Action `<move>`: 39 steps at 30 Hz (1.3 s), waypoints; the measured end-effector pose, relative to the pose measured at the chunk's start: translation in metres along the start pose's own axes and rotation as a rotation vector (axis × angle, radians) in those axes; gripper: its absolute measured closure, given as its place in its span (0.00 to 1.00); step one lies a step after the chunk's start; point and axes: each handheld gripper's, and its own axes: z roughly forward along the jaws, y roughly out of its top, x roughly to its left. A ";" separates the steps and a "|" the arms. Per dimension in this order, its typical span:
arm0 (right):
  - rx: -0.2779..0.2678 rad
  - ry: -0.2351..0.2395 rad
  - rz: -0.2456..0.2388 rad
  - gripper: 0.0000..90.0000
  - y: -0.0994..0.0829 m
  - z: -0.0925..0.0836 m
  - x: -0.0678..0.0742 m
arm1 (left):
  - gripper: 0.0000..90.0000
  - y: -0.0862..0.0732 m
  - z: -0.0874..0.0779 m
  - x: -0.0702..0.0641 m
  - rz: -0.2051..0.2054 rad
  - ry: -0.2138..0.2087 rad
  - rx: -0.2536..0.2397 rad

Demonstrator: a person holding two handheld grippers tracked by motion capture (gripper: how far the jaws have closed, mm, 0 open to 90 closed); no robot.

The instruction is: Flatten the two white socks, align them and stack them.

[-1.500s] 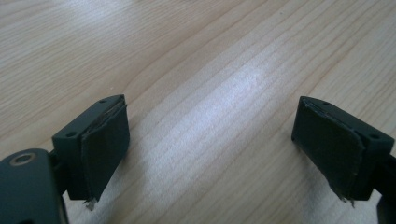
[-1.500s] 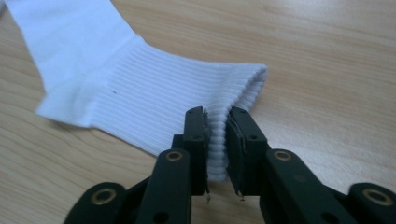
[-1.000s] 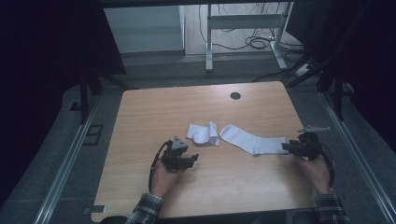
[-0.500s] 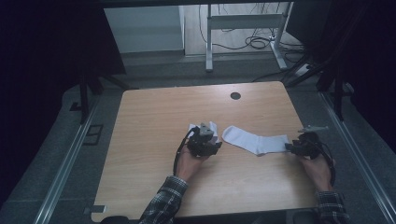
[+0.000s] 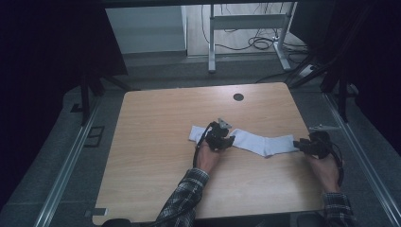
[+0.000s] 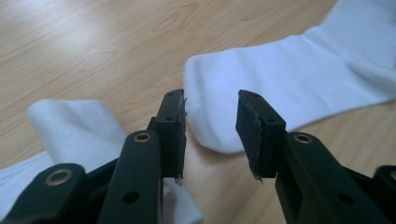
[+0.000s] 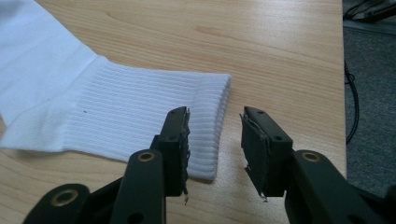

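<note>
Two white socks lie on the wooden table (image 5: 156,156). A long ribbed sock (image 5: 265,143) stretches across the middle right. A shorter crumpled sock (image 5: 197,133) lies to its left. My left gripper (image 5: 226,136) is between them. In the left gripper view the long sock's toe (image 6: 289,79) reaches between the tips of my left gripper (image 6: 210,121), and the crumpled sock (image 6: 70,126) is beside it. My right gripper (image 7: 215,140) straddles the corner of the ribbed cuff (image 7: 140,112). Both pairs of jaws have just been closing, and the pads stand apart from the cloth.
A dark round hole (image 5: 238,97) sits near the table's far edge. The table's right edge (image 5: 309,142) runs close to my right gripper (image 5: 299,144). A metal desk frame (image 5: 246,21) and cables (image 5: 265,43) are on the floor beyond.
My left hand has moved right, from left of the crumpled sock to the long sock's toe. The right hand has stayed at the cuff.
</note>
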 end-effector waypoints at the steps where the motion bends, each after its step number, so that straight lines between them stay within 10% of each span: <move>1: 0.002 0.002 0.001 0.70 0.000 0.000 0.000 | 0.69 0.000 0.004 0.002 -0.017 0.006 0.001; 10: 0.026 0.004 -0.011 0.71 -0.002 0.009 0.003 | 0.68 -0.004 0.017 0.003 -0.030 0.008 0.022; 22: 0.071 0.048 0.021 0.93 -0.002 0.009 0.008 | 0.96 -0.012 0.019 -0.001 -0.061 -0.019 0.015; 39: -0.019 0.124 -0.058 0.94 0.012 -0.020 0.040 | 0.96 -0.014 -0.061 -0.001 -0.020 -0.037 -0.056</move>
